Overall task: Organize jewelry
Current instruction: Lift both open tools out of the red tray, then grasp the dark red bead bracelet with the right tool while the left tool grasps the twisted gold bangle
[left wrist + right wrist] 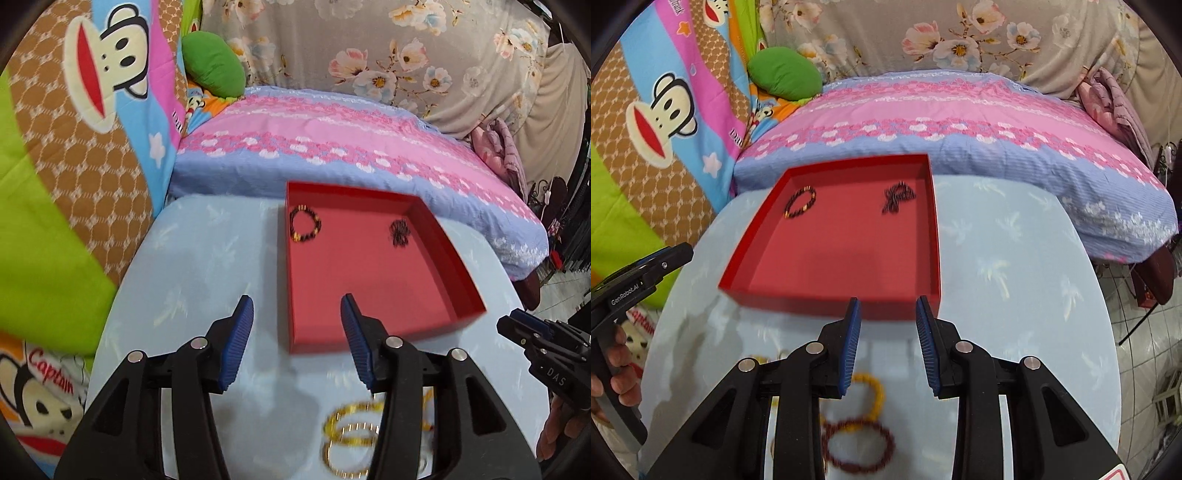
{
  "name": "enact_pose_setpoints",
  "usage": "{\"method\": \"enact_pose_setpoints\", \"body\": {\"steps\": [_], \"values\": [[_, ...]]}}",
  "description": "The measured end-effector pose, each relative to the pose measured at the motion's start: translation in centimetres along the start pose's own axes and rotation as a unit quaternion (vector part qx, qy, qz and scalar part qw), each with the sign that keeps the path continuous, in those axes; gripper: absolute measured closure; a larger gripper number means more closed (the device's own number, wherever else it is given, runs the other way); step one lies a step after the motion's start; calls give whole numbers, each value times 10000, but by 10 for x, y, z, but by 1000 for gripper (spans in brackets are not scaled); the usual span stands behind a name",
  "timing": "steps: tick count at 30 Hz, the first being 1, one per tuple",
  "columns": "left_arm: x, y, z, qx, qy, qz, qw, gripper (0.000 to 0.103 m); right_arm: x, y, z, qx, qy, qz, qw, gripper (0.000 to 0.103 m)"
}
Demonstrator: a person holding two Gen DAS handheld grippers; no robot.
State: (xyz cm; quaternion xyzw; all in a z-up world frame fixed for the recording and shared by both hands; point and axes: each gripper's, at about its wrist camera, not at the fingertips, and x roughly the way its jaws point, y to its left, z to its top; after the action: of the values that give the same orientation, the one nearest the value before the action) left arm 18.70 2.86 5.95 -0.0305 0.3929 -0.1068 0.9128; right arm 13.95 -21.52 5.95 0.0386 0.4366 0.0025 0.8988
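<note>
A red tray [448, 254] [753, 254] sits on a pale blue table [207, 258] [1015, 277]. Inside it lie a dark beaded bracelet [305, 224] [800, 202] at the far left and a crumpled dark bracelet [399, 232] [898, 196] at the far right. My left gripper [297, 325] is open and empty, over the tray's near left corner. Gold bangles [349, 439] lie on the table under it. My right gripper [888, 325] is open and empty at the tray's near edge. A yellow beaded bracelet [873, 391] and a dark red beaded bracelet [860, 448] lie under it.
A bed with a pink and blue cover [351, 147] [960, 122] lies beyond the table. Cartoon-print bedding [92, 110] [665, 110] and a green cushion [214, 62] [783, 72] are on the left. The other gripper shows at each view's edge [546, 347] [631, 280].
</note>
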Motion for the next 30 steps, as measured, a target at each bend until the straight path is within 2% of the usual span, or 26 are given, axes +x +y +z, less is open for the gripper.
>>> {"method": "enact_pose_setpoints", "body": {"steps": [6,8,14,20,30], "values": [[-9,1,-48,-76,327,-29,9994,55,-10,4,-45,43,189,-70,9998,73],[-12,-2,-62,-34,388,1,9992,48,-11,6,-56,26,234,-131,9996,73],[-15,-18,-96,98,566,-93,9983,37,-10,4,-87,169,479,-96,9987,73],[-12,-35,-111,116,600,-159,9980,18,-9,7,-103,205,552,-76,9982,65],[16,-44,-121,250,828,5,9963,17,-3,10,-107,195,615,-65,9979,64]]}}
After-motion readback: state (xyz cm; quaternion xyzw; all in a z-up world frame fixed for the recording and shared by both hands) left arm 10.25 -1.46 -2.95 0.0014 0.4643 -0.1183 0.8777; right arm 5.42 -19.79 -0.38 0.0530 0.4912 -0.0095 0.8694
